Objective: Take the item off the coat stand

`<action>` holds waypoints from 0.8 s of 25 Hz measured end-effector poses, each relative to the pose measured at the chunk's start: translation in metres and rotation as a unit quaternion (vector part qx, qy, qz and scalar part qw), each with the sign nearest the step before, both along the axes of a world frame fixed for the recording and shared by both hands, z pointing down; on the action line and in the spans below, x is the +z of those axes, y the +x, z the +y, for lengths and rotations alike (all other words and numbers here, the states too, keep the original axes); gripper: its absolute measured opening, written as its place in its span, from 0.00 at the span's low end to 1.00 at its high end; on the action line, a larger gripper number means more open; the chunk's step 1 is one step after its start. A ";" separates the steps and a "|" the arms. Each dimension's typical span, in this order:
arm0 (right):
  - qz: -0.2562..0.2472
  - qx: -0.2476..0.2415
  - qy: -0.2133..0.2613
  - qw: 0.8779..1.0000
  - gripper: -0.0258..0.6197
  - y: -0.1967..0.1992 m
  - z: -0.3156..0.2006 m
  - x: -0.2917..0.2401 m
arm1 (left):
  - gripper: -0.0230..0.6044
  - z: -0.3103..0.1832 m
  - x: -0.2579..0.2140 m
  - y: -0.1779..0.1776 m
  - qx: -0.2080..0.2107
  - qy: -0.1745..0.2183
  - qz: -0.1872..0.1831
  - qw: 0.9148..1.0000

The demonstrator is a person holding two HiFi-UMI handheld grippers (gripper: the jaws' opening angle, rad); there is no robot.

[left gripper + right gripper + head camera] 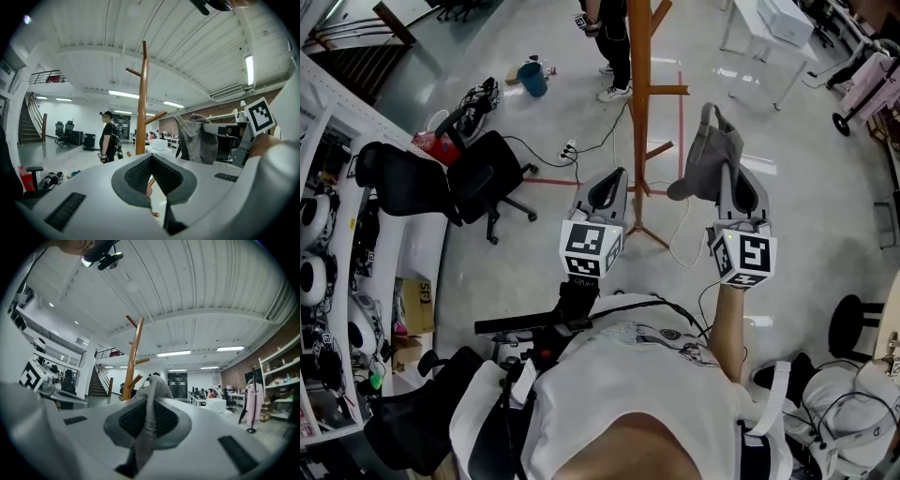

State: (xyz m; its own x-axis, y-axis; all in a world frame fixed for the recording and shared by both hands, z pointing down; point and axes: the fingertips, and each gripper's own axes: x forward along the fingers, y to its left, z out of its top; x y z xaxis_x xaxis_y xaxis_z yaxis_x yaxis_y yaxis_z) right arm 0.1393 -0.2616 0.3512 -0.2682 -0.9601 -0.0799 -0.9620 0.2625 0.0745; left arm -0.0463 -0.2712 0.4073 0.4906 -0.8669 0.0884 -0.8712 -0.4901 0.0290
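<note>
The wooden coat stand (639,112) rises from the floor ahead of me, its pegs bare in the head view. A grey fabric item (708,164) with a strap hangs clear of the stand, to its right. My right gripper (736,178) is shut on it, and in the right gripper view the grey strap (149,427) runs between the jaws with the stand (132,362) behind. My left gripper (607,187) is shut with nothing in it, just left of the stand's base. From the left gripper (151,159) view I see the stand (142,108) and the held item (199,138) to the right.
A person in black (614,47) stands behind the stand. A black office chair (478,178) is at the left, a blue bucket (532,78) beyond it. Cables and a power strip (571,148) lie on the floor. White table (773,23) far right; black stool (853,323) near right.
</note>
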 end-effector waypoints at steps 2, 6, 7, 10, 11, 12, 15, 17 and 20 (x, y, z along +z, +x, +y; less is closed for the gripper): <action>-0.002 -0.003 -0.009 1.000 0.08 -0.004 0.003 0.010 | 0.04 -0.003 -0.005 0.006 0.004 0.006 0.002 1.000; -0.006 -0.015 -0.024 1.000 0.08 -0.017 0.010 0.032 | 0.04 -0.006 -0.006 0.015 0.014 0.012 0.000 1.000; -0.007 -0.016 -0.027 0.999 0.08 -0.021 0.013 0.037 | 0.04 -0.006 -0.004 0.016 0.016 0.011 -0.002 1.000; -0.017 -0.016 -0.034 0.999 0.08 -0.027 0.020 0.051 | 0.04 -0.005 0.002 0.019 0.025 0.007 -0.008 1.000; -0.021 -0.014 -0.036 0.999 0.08 -0.027 0.022 0.054 | 0.04 -0.004 0.003 0.021 0.027 0.007 -0.011 1.000; -0.024 -0.013 -0.037 0.999 0.08 -0.027 0.023 0.057 | 0.04 -0.004 0.003 0.021 0.028 0.007 -0.013 0.999; -0.029 -0.011 -0.038 0.999 0.08 -0.028 0.022 0.060 | 0.04 -0.005 0.005 0.021 0.029 0.010 -0.019 0.999; -0.030 -0.011 -0.036 0.999 0.08 -0.029 0.021 0.059 | 0.04 -0.006 0.006 0.020 0.026 0.012 -0.021 0.999; -0.032 -0.012 -0.034 0.999 0.08 -0.029 0.019 0.058 | 0.04 -0.007 0.007 0.021 0.021 0.015 -0.021 0.999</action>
